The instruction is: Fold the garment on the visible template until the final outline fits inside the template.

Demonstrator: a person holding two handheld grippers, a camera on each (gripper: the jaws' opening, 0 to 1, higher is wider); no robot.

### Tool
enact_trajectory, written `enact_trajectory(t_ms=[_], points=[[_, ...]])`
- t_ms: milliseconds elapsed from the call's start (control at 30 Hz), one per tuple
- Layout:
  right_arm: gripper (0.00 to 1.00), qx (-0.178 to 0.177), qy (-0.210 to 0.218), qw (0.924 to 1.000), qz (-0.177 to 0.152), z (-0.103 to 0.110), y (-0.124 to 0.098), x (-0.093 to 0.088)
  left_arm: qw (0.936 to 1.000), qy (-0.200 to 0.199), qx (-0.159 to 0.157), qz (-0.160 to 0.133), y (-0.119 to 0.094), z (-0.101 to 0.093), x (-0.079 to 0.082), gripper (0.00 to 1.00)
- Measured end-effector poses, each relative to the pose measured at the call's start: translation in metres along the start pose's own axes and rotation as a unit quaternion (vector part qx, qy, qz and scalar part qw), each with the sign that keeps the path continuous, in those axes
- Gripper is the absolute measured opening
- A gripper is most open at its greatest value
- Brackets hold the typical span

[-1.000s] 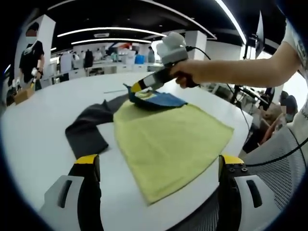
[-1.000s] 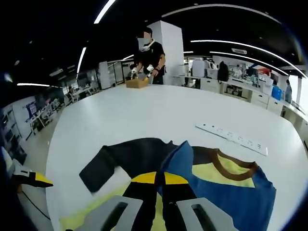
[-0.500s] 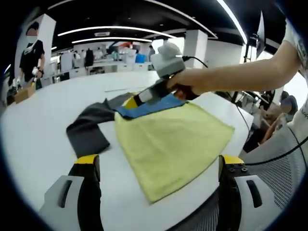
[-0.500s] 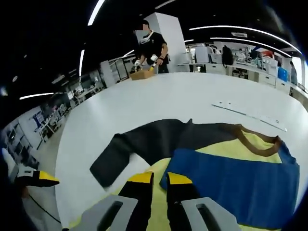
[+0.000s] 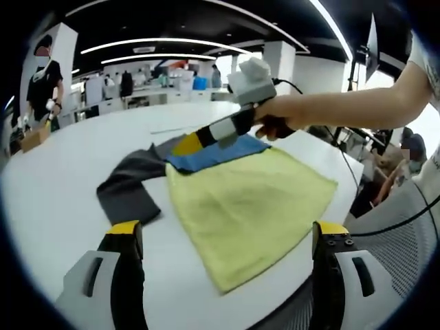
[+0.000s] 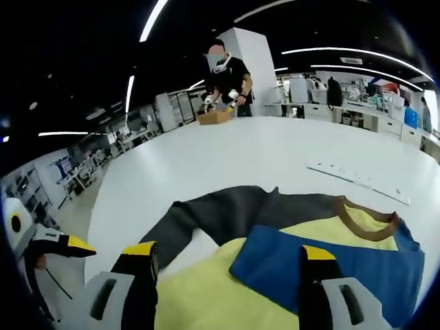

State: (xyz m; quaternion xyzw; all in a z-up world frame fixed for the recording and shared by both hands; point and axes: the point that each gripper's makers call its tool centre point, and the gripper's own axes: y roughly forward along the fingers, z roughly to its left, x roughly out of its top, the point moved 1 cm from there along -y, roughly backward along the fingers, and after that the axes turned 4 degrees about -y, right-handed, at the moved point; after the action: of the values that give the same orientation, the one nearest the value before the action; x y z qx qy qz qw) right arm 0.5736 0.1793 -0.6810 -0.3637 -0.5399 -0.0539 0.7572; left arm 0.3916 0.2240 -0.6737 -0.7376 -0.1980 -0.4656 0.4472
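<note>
My right gripper (image 6: 223,265) has its jaws spread wide with nothing between them, hanging just over the garment (image 5: 240,199), which lies spread on the white table (image 5: 62,179) near the edge on my side. My left gripper (image 5: 223,237) is spread wide too and holds nothing, low over that same edge.

The blue panel (image 6: 330,265) lies folded over the yellow body, and the dark grey sleeve (image 5: 127,185) trails off to one side on the bare table top. I can't make out any template outline under the cloth (the yellow body may cover it), so I judge the fit by squareness alone.

The sleeve looks like the next piece to bring in. I would pinch it near its free end, lift only enough to clear the table, and lay it flat across the yellow body, so the blue fold is not dragged askew.

The far side of the table is open, apart from a white strip (image 6: 357,182) lying well beyond the collar. The near corner of the yellow body sits close to the table's edge, so I would pull nothing toward me.
</note>
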Motion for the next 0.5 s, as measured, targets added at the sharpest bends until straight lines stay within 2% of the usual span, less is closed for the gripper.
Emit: enact_trajectory(t_ms=[133,500], points=[[0.99,0.004,-0.013,0.9999,-0.004,0.001,-0.004,0.003,1.0000,0.000,0.005,-0.001,0.000,0.004,0.002,0.99],[0.99,0.006,-0.029,0.9994,-0.018,-0.003,-0.021,0.010,0.9998,-0.001,0.021,-0.003,-0.001,0.018,0.007,0.99]])
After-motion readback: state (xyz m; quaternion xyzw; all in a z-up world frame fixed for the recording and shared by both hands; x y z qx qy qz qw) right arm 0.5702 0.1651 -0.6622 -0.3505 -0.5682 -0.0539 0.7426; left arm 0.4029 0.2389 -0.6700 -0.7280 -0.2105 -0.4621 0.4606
